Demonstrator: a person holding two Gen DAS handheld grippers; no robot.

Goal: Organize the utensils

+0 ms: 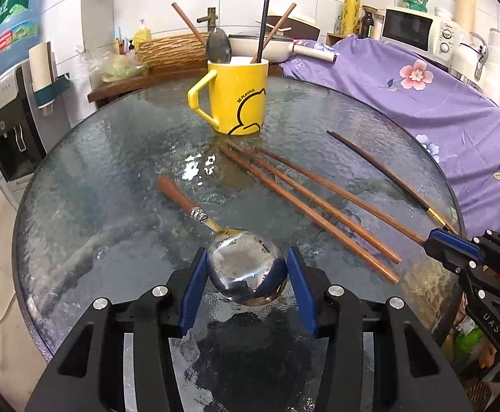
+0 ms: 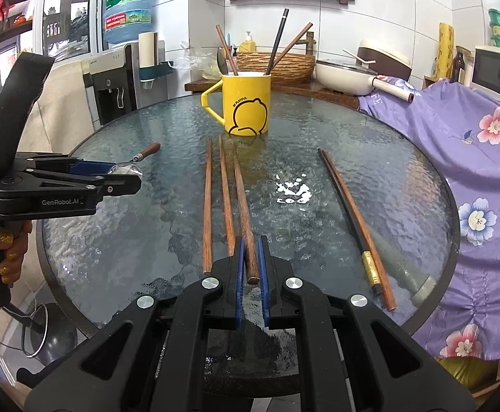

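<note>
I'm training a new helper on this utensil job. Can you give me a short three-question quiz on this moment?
1. True or false: the left tongs are closed on the bowl of a spoon.
2. What are the right tongs gripping? A) a fork B) a wooden chopstick C) the mug handle
3. Fill in: the yellow mug already holds a spoon and ___ chopsticks.

Key:
1. True: the blue pads sit against both sides of the spoon's bowl, and its wooden handle points toward the mug.
2. B: the wooden chopstick is pinched near its thick end; two more lie beside it on the glass table.
3. Three.
</note>
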